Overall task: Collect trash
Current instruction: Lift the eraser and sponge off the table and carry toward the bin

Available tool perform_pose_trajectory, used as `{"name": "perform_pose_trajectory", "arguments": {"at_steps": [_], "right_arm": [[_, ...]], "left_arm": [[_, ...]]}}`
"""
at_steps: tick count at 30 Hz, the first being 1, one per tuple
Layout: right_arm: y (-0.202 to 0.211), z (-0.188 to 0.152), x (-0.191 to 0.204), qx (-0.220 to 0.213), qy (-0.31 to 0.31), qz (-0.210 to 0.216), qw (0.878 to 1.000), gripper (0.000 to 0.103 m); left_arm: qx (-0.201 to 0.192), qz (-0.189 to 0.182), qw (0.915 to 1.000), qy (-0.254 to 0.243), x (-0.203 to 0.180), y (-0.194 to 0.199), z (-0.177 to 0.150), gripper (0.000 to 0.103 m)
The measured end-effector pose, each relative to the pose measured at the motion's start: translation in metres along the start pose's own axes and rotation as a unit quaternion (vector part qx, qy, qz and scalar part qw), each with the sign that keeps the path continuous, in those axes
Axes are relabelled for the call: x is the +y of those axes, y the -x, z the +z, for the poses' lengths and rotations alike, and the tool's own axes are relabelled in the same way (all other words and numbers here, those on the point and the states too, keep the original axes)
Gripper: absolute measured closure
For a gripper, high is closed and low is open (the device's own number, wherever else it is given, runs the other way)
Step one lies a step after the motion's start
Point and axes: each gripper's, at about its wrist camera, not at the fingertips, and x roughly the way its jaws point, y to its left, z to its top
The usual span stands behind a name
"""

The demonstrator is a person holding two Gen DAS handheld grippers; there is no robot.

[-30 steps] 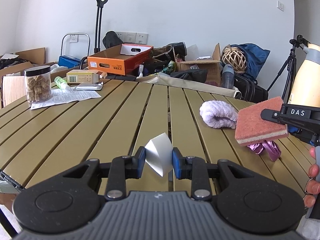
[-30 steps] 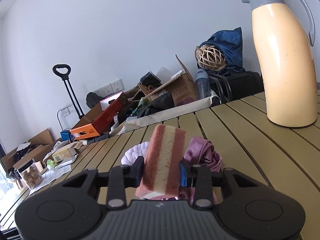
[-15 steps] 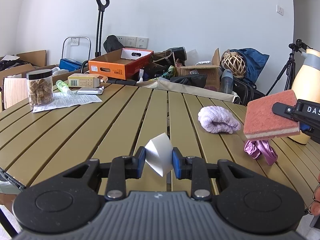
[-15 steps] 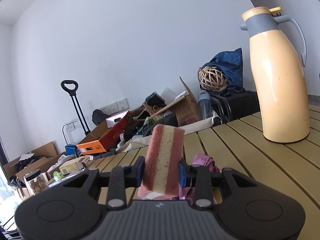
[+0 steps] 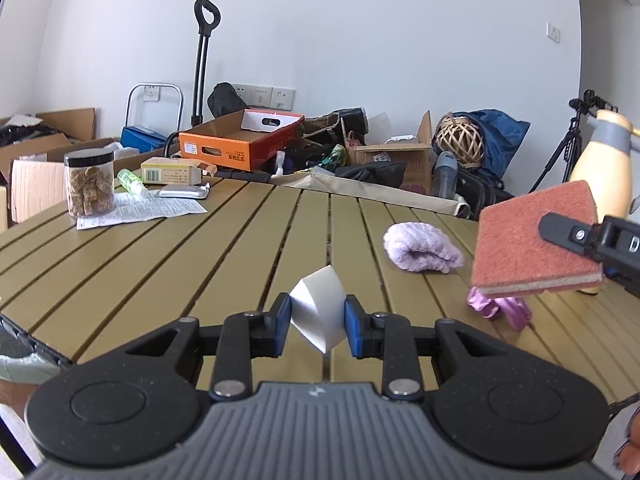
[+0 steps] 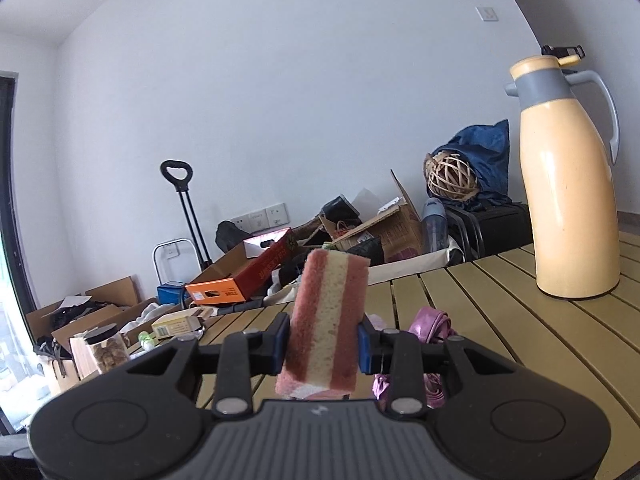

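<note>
Over the slatted olive table (image 5: 168, 276) the left gripper (image 5: 317, 322) is clamped on a folded scrap of white paper (image 5: 318, 312), held clear of the boards near the table's near edge. The right gripper (image 6: 323, 344) pinches a pink sponge (image 6: 326, 322) with a cream middle layer, lifted above the table's right side; from the left wrist view the sponge's (image 5: 534, 236) broad pink face hangs over a crumpled purple wrapper (image 5: 500, 308) lying on the slats. A lilac cloth (image 5: 420, 246) sits just beside that, toward the middle. A cream thermos jug (image 6: 572, 200) stands near the right edge, and a jar of brown chunks (image 5: 89, 184) rests on a printed sheet (image 5: 140, 212) at the far left corner.
</note>
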Motion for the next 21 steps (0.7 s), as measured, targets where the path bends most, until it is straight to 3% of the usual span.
{"name": "perform_pose_trajectory", "arguments": {"at_steps": [21], "right_arm": [[0.104,-0.005,0.021,0.014,0.037,0.003,0.999,0.071]], "left_arm": [[-0.019,0.002,0.9998,-0.006,-0.007,0.104,-0.016,0.074]]}}
